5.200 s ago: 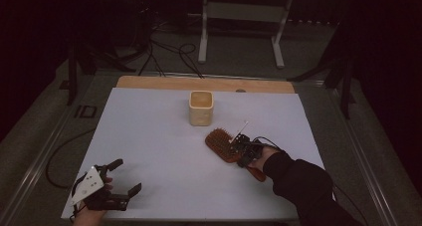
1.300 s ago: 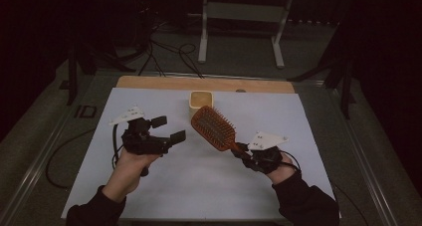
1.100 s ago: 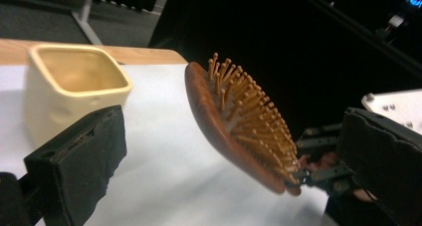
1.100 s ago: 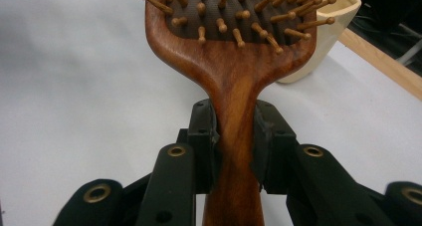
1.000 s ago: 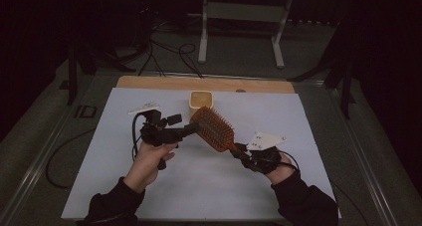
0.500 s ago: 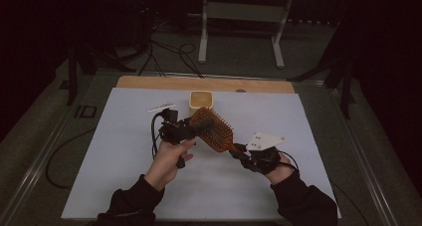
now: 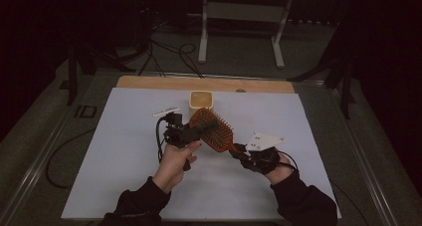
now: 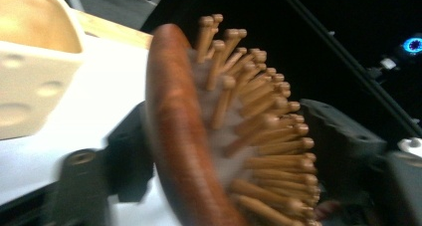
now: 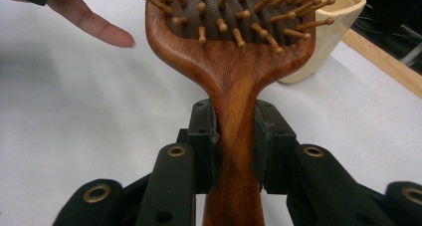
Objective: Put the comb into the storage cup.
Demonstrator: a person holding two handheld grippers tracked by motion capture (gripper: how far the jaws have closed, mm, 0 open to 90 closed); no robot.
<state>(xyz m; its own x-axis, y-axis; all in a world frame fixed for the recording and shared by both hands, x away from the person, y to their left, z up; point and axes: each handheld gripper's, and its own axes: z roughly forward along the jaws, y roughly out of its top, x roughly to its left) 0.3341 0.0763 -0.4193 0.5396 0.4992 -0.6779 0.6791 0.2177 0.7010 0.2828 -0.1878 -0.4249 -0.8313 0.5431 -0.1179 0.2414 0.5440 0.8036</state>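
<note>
The left gripper, held in the person's left hand, has its jaws on either side of the head of the wooden hairbrush; they have just been closing on it, one jaw behind the smooth back and the other out among the bristle tips, though the blur hides whether the pads press yet. Just beyond this gripper stands a cream cup on the white table. To its right, the right gripper is clamped tight on the brush handle, the pads pinching its narrow neck, so the brush juts forward from it, lifted off the table. No brand or lettering can be read on the brush or the cup.
</note>
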